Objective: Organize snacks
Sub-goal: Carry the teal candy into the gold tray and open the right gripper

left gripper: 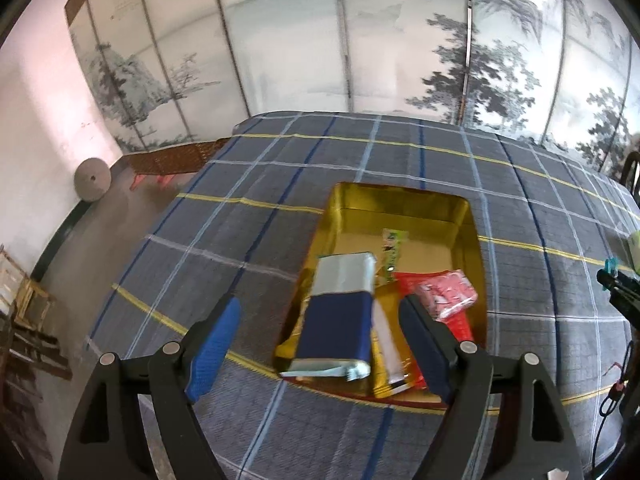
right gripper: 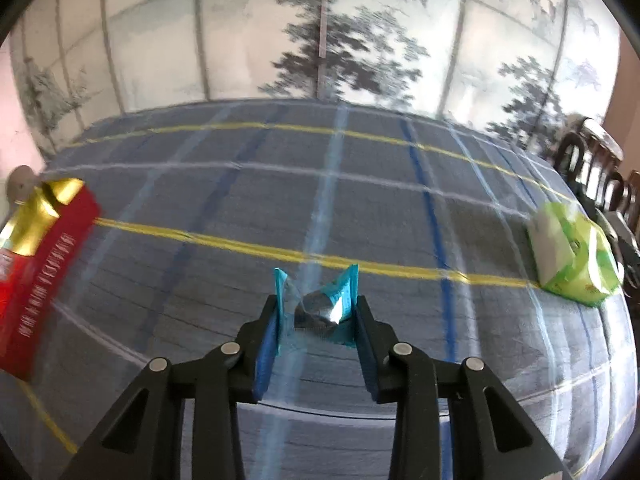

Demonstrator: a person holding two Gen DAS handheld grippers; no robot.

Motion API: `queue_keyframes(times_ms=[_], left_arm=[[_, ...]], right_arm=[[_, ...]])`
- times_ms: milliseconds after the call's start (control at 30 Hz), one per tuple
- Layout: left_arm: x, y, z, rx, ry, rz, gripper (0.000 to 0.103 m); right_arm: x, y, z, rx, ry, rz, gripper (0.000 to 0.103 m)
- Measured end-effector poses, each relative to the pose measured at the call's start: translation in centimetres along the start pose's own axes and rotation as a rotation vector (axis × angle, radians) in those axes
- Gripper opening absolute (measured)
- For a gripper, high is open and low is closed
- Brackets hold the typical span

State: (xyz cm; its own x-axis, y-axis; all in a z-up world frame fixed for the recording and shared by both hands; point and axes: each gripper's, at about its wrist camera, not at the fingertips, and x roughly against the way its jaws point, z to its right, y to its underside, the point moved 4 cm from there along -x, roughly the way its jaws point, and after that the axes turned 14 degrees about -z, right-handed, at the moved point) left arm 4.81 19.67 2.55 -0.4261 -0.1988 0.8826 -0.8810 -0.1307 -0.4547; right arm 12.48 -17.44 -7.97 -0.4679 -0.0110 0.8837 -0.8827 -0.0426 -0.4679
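Observation:
A gold-lined box point(left gripper: 464, 220) sits on the plaid-covered table. Inside lie a navy-and-silver packet point(left gripper: 340, 316), a red-and-white packet point(left gripper: 448, 294), a small green sachet point(left gripper: 394, 246) and a yellow packet point(left gripper: 384, 364). My left gripper point(left gripper: 320, 340) is open, above the box's near end, with the navy packet between its fingers but not touched. My right gripper point(right gripper: 316, 312) is shut on a teal-and-silver snack packet point(right gripper: 320, 308) held above the cloth. The box's red outer side point(right gripper: 44, 264) shows at the left of the right wrist view.
A green-and-white packet point(right gripper: 572, 256) lies at the table's right edge, near dark wooden chairs point(right gripper: 592, 168). A painted folding screen point(left gripper: 320, 40) stands behind the table. The right gripper point(left gripper: 616, 284) shows at the right edge of the left wrist view.

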Motion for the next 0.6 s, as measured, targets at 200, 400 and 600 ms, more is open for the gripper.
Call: queue_keyframes(times_ms=[200,400,600], left_arm=[[-0.4,0.9,-2.2,0.050,-0.007,-0.017,0.084],[-0.9,1.7,-4.2,0.069,-0.050,-0.033,0.085],[-1.1,2.0,-5.3,0.081,-0.053,-0.040,0.086]], right_arm=[[3.2,-1.7,-8.3,0.125,-0.144,0.042,0.035],[5.3,-1.3,-17.9,0.278,-0.299,0.039,0.035],[5.9,-0.4,-23.8,0.382,-0.345,0.027,0.035]])
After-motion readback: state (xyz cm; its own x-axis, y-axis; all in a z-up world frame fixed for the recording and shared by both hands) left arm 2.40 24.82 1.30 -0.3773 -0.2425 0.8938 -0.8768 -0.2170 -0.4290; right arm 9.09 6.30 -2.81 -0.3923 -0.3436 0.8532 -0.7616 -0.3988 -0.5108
